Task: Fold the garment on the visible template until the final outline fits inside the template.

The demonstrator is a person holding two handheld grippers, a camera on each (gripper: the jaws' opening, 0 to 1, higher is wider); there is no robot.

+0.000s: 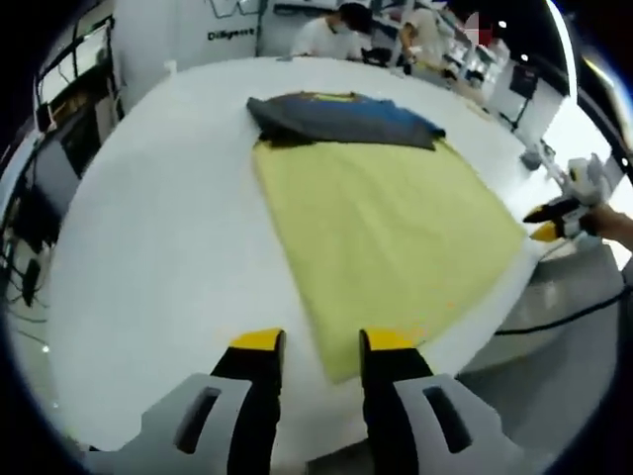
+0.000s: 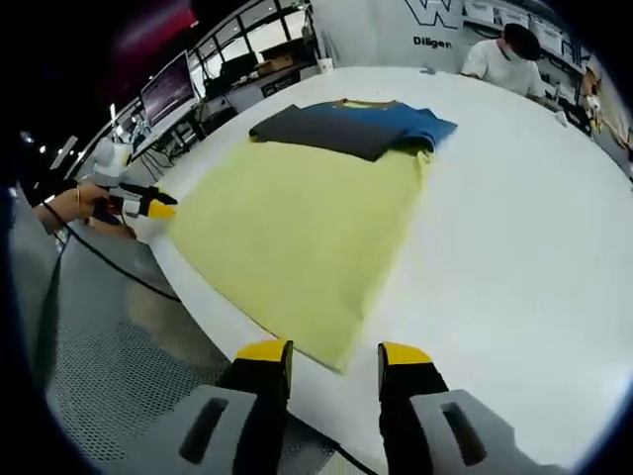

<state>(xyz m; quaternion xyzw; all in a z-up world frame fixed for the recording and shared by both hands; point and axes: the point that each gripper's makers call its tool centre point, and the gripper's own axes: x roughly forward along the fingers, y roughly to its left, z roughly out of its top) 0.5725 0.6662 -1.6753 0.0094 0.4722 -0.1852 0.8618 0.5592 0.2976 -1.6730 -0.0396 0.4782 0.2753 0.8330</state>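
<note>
White table: a broad, pale work surface that carries everything else. Yellow template: a flat rectangular sheet lying on the table, one near corner reaching almost to the table edge. Garment: a dark blue-and-grey shirt, folded into a narrow band, lying across the far end of the template; part of it extends past the template's far edge onto the table. Left gripper: jaws apart with nothing between them, held above the near corner of the template; in the right gripper view it appears at the left, off the table edge, held by a hand. Right gripper: jaws likewise parted and empty, above the template's near corner.
</note>
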